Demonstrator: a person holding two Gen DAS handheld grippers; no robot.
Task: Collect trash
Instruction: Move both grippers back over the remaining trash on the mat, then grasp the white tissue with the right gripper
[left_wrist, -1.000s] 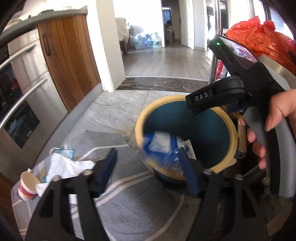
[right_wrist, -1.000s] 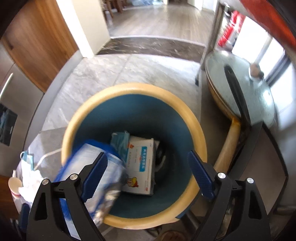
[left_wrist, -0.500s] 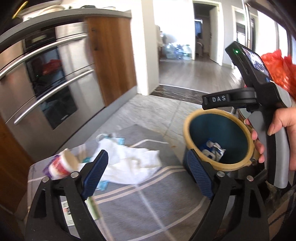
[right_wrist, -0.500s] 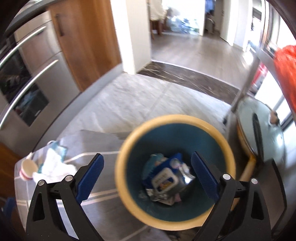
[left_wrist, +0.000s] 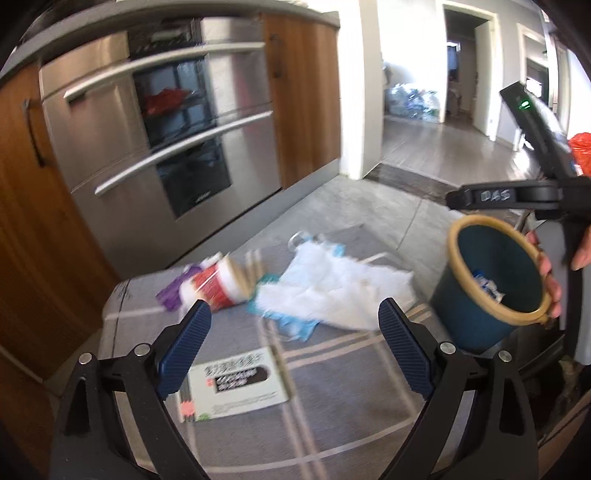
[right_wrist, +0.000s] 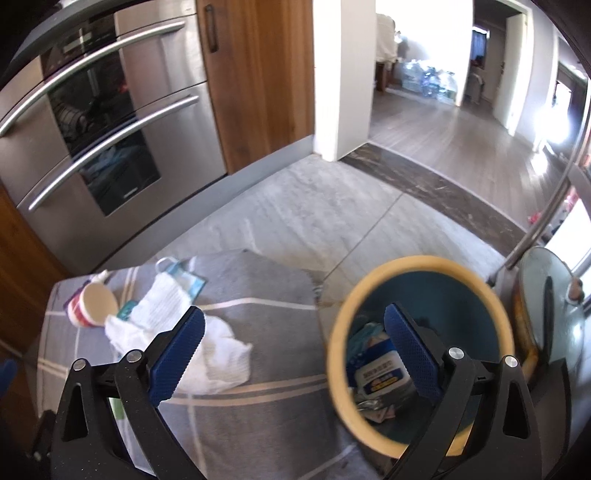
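Note:
A blue bin with a tan rim (left_wrist: 491, 284) (right_wrist: 421, 269) stands at the rug's right edge and holds blue-and-white packaging (right_wrist: 380, 376). On the grey rug lie a white tissue (left_wrist: 332, 288) (right_wrist: 207, 347), a tipped red-and-white paper cup (left_wrist: 218, 284) (right_wrist: 92, 306), a blue face mask (right_wrist: 184, 277), a purple wrapper (left_wrist: 173, 291) and a printed flat packet (left_wrist: 236, 384). My left gripper (left_wrist: 293, 350) is open and empty above the rug. My right gripper (right_wrist: 295, 350) is open and empty by the bin; its body shows in the left wrist view (left_wrist: 535, 184).
A steel oven (left_wrist: 159, 140) and wooden cabinets (left_wrist: 303, 92) line the left. A lidded pan (right_wrist: 550, 302) sits right of the bin. A doorway (right_wrist: 424, 74) opens to a hall with water bottles. A red bag (left_wrist: 580, 144) is at far right.
The blue packet dropped from my left gripper into the bin. Both grippers pulled back from the bin and swung left toward the trash on the rug.

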